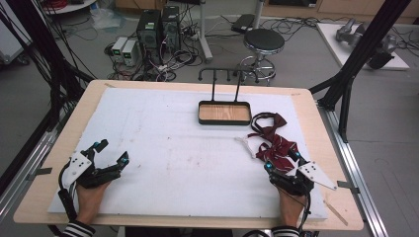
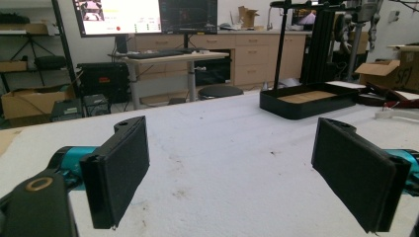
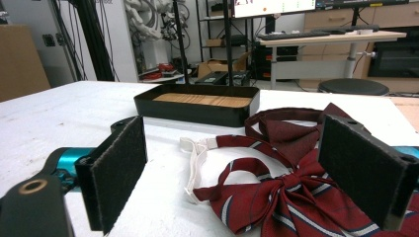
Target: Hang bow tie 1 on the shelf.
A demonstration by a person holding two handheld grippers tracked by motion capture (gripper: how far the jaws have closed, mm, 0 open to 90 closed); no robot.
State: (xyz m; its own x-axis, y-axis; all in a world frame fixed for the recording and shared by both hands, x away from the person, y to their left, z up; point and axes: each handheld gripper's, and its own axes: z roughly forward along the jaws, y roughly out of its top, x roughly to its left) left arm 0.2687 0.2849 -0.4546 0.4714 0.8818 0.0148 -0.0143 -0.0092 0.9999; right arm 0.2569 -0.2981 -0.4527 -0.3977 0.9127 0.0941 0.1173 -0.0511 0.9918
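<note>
Two dark red bow ties lie at the table's right. A striped bow tie [image 1: 277, 152] [image 3: 276, 197] with a white strap [image 3: 195, 163] is nearest me; a plain one [image 1: 269, 121] [image 3: 291, 129] lies behind it. My right gripper [image 1: 282, 159] [image 3: 247, 177] rests on the table, open, its jaws on either side of the striped bow tie without touching it. My left gripper [image 1: 113, 150] [image 2: 232, 173] sits open at the table's near left with nothing between its jaws. A black tray [image 1: 224, 112] [image 2: 306, 101] [image 3: 197, 106] with a wooden floor and a hanger rack stands at the back centre.
White foam sheet [image 1: 173, 148] covers the wooden table [image 1: 64, 143]. A black stool [image 1: 263, 42], computer towers [image 1: 158, 27] and cables are on the floor beyond the far edge. Black frame posts [image 1: 356, 54] rise at the right.
</note>
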